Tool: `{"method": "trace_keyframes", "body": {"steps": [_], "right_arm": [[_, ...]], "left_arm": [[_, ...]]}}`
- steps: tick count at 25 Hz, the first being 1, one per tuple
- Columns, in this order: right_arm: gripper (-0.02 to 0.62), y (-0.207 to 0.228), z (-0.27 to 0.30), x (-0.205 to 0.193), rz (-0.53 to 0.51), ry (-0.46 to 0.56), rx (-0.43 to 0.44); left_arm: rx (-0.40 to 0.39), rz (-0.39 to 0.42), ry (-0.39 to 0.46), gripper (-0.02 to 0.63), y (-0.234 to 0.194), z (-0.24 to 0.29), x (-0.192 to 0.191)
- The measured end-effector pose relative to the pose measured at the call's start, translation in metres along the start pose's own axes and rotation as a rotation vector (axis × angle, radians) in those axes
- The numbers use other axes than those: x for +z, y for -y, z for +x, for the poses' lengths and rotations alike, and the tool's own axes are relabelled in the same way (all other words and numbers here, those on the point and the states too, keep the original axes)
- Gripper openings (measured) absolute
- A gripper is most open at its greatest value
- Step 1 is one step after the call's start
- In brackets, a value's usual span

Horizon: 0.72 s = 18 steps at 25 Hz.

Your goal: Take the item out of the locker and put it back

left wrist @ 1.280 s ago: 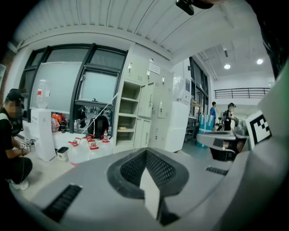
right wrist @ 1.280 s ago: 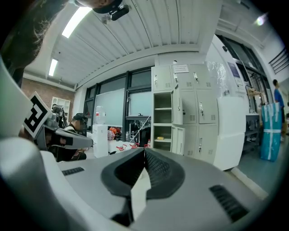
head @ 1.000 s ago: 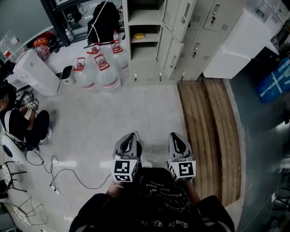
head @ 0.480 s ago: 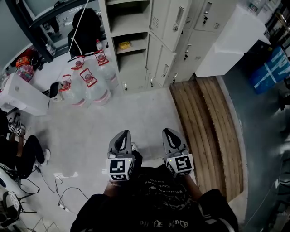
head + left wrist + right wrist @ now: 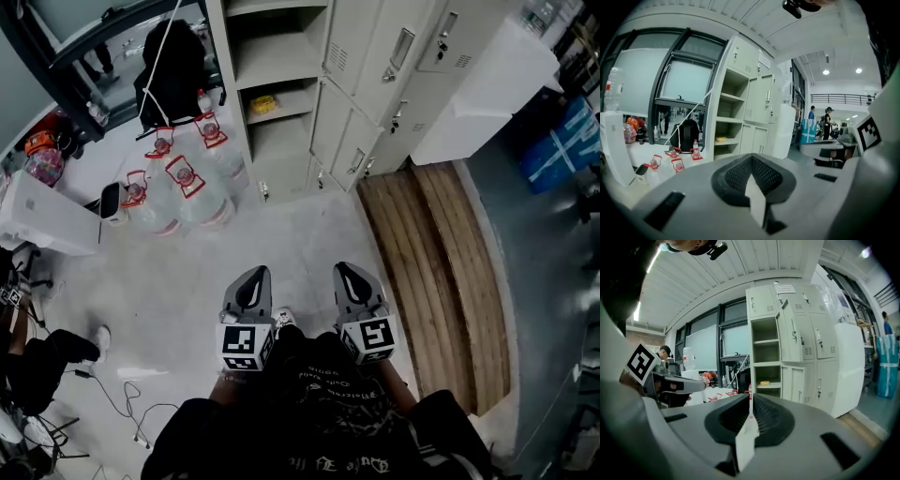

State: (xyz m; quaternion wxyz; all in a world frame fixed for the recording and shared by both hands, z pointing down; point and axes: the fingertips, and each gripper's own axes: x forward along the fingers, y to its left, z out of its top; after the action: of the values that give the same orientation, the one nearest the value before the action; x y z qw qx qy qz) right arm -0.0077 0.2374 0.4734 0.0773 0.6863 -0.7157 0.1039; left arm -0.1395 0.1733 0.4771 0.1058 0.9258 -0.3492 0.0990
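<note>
1. A bank of pale grey metal lockers (image 5: 366, 66) stands at the far side of the room. Its left column is open and shows bare shelves, while the doors to the right of it are shut.
2. A strip of brown wooden boards (image 5: 441, 272) runs along the floor from the lockers' foot towards the near right.
3. A tall white cabinet (image 5: 487, 89) stands to the right of the lockers, at the far end of the boards.
4. A cluster of clear plastic water jugs with red handles (image 5: 183, 183) sits on the floor just left of the open column, with a black bag (image 5: 169, 66) behind them.
5. The left gripper (image 5: 254, 277) is held low in front of the person and points at the lockers. Its two jaws are pressed together with nothing between them.
6. The right gripper (image 5: 348, 272) is level beside it. Its jaws are likewise closed tight and it carries nothing.
7. A small yellow item (image 5: 263, 104) lies on a middle shelf of the open column, well away from both grippers.
</note>
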Motion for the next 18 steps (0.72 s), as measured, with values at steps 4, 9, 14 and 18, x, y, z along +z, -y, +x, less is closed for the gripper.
{"method": "trace_keyframes", "body": {"steps": [4,9,14,18], "right_arm": [[0.007,-0.004,0.004,-0.004,-0.010,-0.017,-0.029],[0.007,0.000,0.004,-0.007,0.004,-0.044,-0.059],[0.008,-0.003,0.021,-0.010,-0.004,-0.045,-0.015],[0.008,-0.007,0.042,-0.012,0.008,-0.054,0.050]], "left_arm": [[-0.029,-0.012,-0.019,0.006,-0.010,0.008,-0.005],[-0.077,0.008,-0.043,0.006,-0.002,0.008,-0.009],[-0.027,-0.016,-0.052,0.006,-0.014,0.008,-0.020],[0.051,-0.041,-0.063,0.006,-0.030,0.013,-0.031]]}}
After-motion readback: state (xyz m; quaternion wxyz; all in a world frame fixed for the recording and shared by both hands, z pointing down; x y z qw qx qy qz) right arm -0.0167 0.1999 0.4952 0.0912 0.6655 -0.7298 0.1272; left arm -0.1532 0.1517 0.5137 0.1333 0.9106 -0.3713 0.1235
